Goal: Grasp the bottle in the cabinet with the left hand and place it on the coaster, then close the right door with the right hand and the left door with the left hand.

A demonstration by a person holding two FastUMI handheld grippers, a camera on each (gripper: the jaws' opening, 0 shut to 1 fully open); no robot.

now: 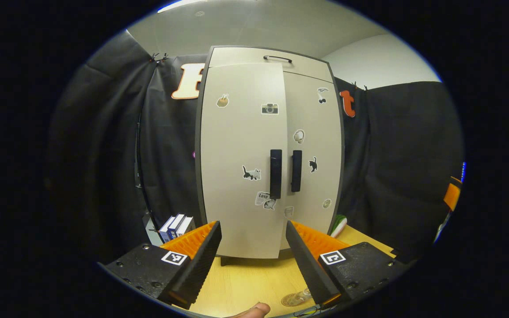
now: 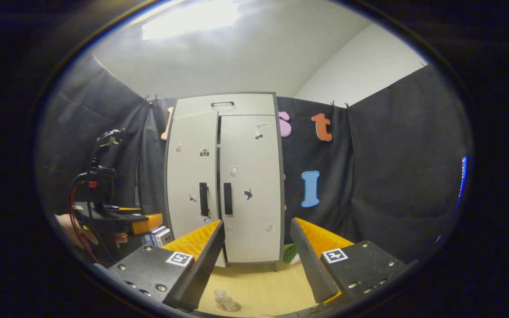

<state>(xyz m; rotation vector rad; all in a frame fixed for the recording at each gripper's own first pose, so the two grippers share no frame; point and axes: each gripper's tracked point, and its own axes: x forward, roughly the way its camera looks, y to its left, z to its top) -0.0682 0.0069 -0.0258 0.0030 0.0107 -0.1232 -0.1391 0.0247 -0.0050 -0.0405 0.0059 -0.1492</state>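
left gripper [image 1: 253, 251]: fingers spread, nothing between them
right gripper [image 2: 256, 256]: fingers apart too, holding nothing
bottle [image 2: 225, 301]: standing on the table [image 2: 263, 287], outside the cabinet [image 1: 254, 154]
left door [image 1: 241, 159]: slightly ajar
right door [image 1: 314, 145]: looks closed

The cabinet [image 1: 270, 150] stands upright on the wooden tabletop [image 1: 250, 278], pale grey with dark edges and small stickers on both doors. Its right door [image 1: 312, 150] sits flush and shut, while the left door [image 1: 241, 163] stands slightly ajar, its edge proud of the other. The small clear bottle [image 2: 224, 300] stands upright on the tabletop in front of the cabinet, on a round coaster [image 1: 290, 300].
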